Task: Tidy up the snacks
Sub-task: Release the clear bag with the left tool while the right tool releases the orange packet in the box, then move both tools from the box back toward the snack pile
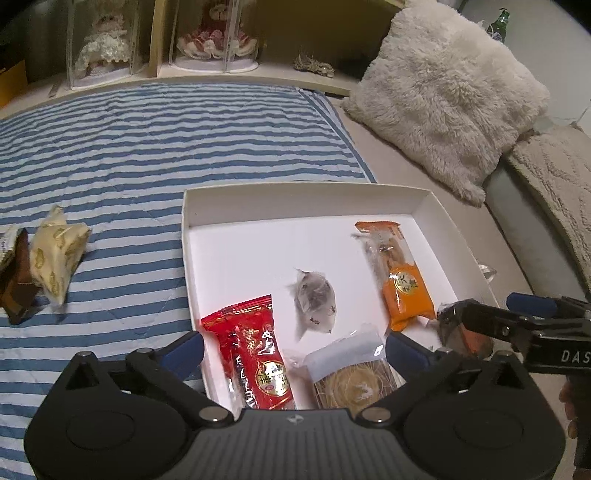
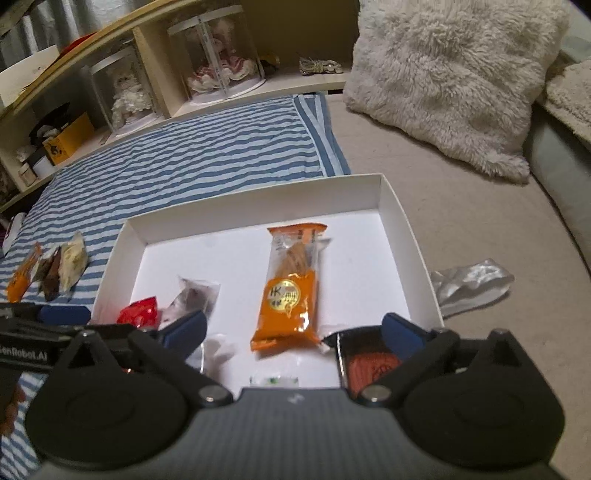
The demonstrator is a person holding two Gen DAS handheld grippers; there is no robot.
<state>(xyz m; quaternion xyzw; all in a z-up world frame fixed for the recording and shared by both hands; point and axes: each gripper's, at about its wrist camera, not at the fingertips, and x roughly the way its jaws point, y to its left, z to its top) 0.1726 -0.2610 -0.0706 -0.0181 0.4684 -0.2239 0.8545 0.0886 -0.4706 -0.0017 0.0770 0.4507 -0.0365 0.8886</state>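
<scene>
A white shallow box [image 1: 192, 210] [image 2: 406, 229] lies on the bed. In it are a red packet [image 1: 255, 350] [image 2: 138, 312], a clear grey pouch [image 1: 314, 304] [image 2: 194, 295], an orange packet [image 1: 400, 280] [image 2: 290, 291], a clear pack with a round pastry [image 1: 351, 376] and a dark red-brown packet [image 1: 461, 332] [image 2: 369, 363]. My left gripper [image 1: 295, 350] is open above the box's near left part. My right gripper [image 2: 295, 330] is open above the near right part, the dark packet lying by its right finger [image 2: 402, 332]. Loose snacks lie on the striped blanket: a cream packet [image 1: 55, 254] [image 2: 74, 262], a brown one [image 1: 16, 291] [image 2: 51, 277] and an orange one [image 2: 24, 275].
A silver wrapper [image 2: 469, 284] lies on the beige sheet right of the box. A fluffy pillow [image 1: 443, 92] [image 2: 454, 74] sits at the back right. A shelf with dolls in clear cases [image 1: 214, 33] [image 2: 218, 55] runs behind the bed.
</scene>
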